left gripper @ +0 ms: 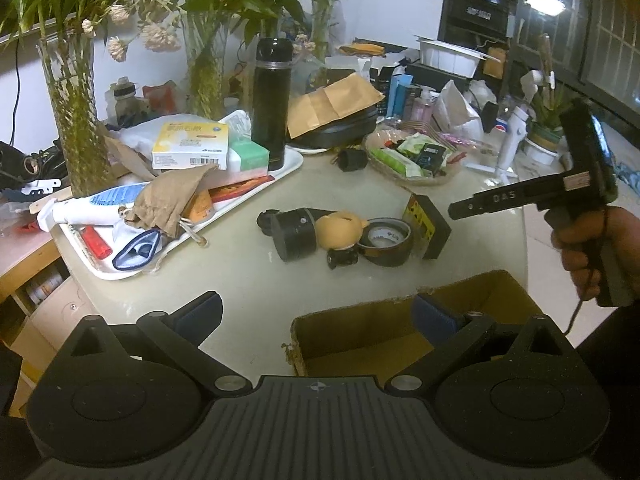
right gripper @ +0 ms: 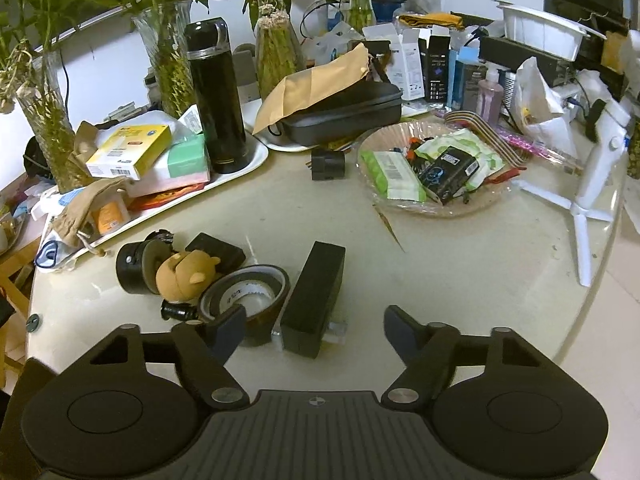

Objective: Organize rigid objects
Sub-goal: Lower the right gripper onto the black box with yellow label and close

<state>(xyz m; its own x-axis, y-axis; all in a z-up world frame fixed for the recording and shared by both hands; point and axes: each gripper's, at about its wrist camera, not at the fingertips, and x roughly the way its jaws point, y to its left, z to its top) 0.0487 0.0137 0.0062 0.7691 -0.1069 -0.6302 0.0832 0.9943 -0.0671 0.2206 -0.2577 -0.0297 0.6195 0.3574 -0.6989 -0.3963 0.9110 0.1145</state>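
While our right gripper (right gripper: 314, 330) angles down with its jaws spread around the near end of the black block (right gripper: 316, 300), not yet pinching it, we judge the left finger could knock the tape roll (right gripper: 246, 298) touching it. Our left gripper (left gripper: 316, 314) hangs spread and empty above the cardboard box (left gripper: 360, 336).

The letters "DAS" were seen embossed on the arm of the right gripper (left gripper: 464, 209). A barcode was printed on the yellow box (left gripper: 191, 145); its other text was not legible.
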